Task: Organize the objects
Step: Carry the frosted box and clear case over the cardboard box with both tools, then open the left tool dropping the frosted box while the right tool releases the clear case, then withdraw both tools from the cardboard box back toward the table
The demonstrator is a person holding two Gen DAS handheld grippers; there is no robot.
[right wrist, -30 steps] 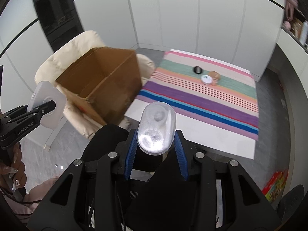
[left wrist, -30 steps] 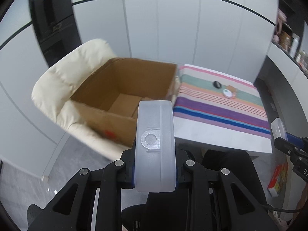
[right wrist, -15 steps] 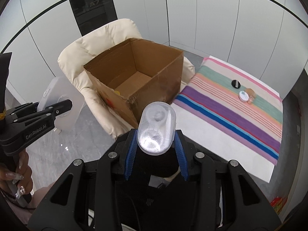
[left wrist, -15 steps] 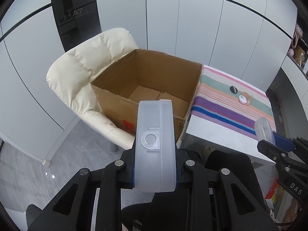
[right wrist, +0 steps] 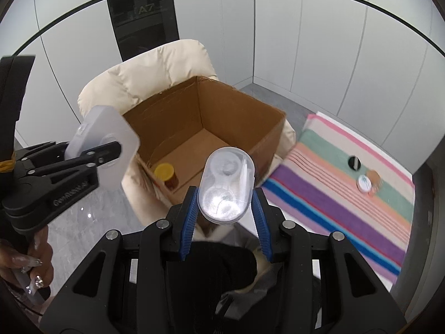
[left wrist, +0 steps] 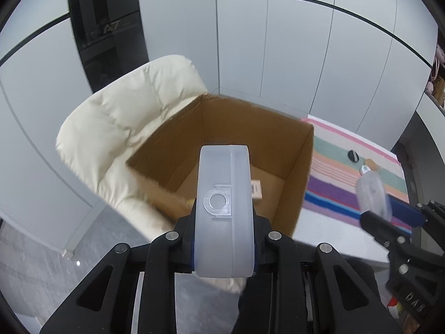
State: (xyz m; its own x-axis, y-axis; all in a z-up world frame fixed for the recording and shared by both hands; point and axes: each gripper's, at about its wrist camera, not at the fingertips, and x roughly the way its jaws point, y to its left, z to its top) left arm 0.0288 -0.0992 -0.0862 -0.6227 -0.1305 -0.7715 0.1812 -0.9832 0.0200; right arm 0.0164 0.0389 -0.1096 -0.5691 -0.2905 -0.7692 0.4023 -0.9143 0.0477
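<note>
My left gripper [left wrist: 224, 239] is shut on a frosted white plastic box [left wrist: 224, 211] held on edge, just in front of the near wall of an open cardboard box [left wrist: 299, 167]. That frosted box [right wrist: 103, 144] also shows at the left of the right wrist view. My right gripper [right wrist: 225, 208] is shut on a clear oval case [right wrist: 226, 186], held before the cardboard box's [right wrist: 233, 105] near corner. Inside the carton stand a yellow-lidded jar [right wrist: 166, 175] and a small labelled pack [left wrist: 256, 189].
The carton rests on a cream padded chair [left wrist: 122, 128]. To the right a striped cloth [right wrist: 347, 192] covers a table and carries a black round lid [right wrist: 353, 163], a white round lid [right wrist: 364, 183] and a brown item [right wrist: 374, 176]. A hand [right wrist: 27, 261] holds the left tool.
Both grippers have swung left and closer to the cardboard box, which now fills the middle of both views. Each still holds its item; the carton's inside shows more.
</note>
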